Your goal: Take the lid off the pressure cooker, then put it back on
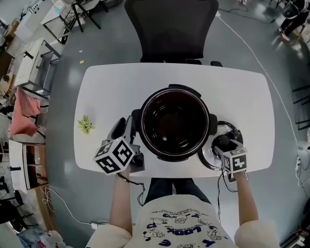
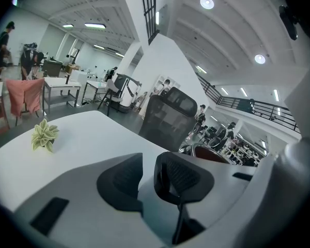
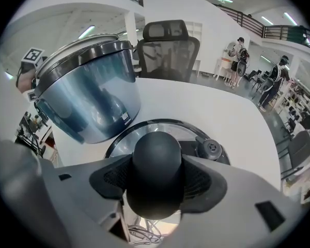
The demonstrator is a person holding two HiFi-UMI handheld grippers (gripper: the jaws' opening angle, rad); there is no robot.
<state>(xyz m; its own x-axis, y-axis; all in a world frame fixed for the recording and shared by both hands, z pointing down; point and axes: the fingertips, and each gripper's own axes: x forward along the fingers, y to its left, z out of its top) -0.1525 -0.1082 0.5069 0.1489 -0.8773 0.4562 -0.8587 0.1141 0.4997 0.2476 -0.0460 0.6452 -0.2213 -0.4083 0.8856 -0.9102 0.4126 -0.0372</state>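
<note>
The pressure cooker [image 1: 175,122] stands open in the middle of the white table [image 1: 237,97], its dark pot bare. Its lid [image 1: 205,159] lies flat on the table just right of it, seen close in the right gripper view as the lid [image 3: 144,130] beside the cooker's blue-grey wall [image 3: 88,97]. My right gripper [image 1: 225,141] points steeply down over the lid, and both pads sit against the round black knob [image 3: 156,164]. My left gripper [image 1: 125,128] rests by the cooker's left side. Its jaws [image 2: 150,177] stand slightly apart with only table between them.
A small green plant [image 1: 85,124] sits on the table's left part. A black office chair [image 1: 170,22] stands at the far edge. Cables hang off the near edge under both grippers. Desks, chairs and people fill the room around.
</note>
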